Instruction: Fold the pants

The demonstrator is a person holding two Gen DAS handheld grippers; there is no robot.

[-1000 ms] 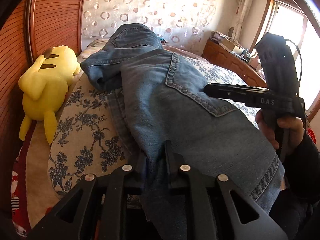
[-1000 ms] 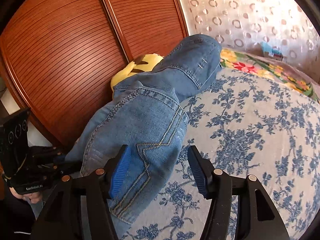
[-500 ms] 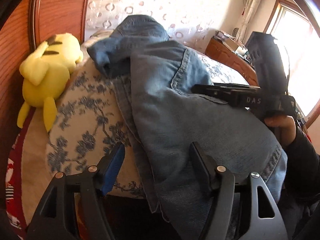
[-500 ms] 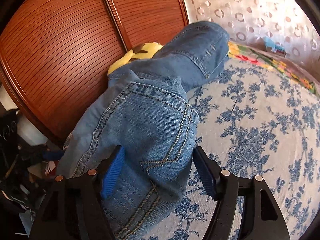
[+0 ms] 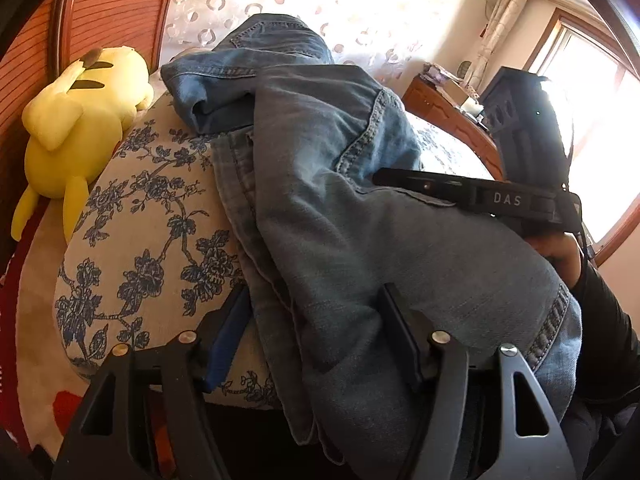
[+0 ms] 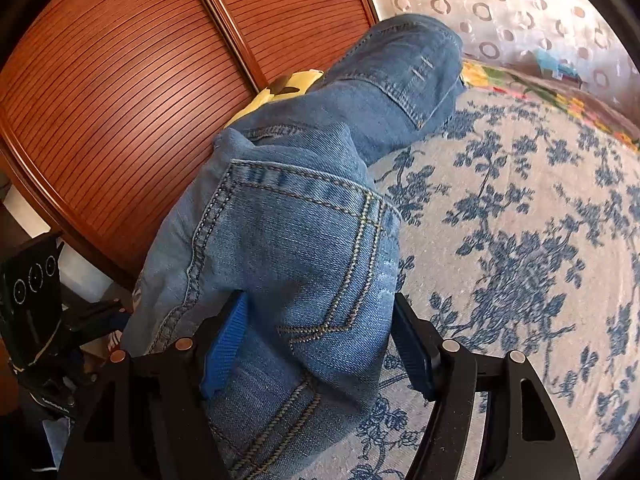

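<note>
Blue denim pants [image 5: 320, 208] lie bunched along the edge of a bed with a blue floral cover [image 5: 152, 216]; they also show in the right wrist view [image 6: 296, 240], back pocket up. My left gripper [image 5: 316, 332] is open, its fingers on either side of a fold of denim at the bed's near edge. My right gripper [image 6: 320, 344] is open, its fingers straddling the pocket area. The right gripper also shows in the left wrist view [image 5: 404, 180], lying over the pants. The left gripper is at the far left of the right wrist view [image 6: 96, 312].
A yellow plush toy [image 5: 80, 128] lies on the bed's left side against a wooden slatted wardrobe [image 6: 140, 80]. A wooden dresser [image 5: 448, 120] and a bright window [image 5: 592, 120] are at the right. A colourful flowered blanket [image 6: 560, 100] lies at the bed's far side.
My left gripper let go of the denim and opened, then moved a little forward. My right gripper stayed open and slid further over the pocket area.
</note>
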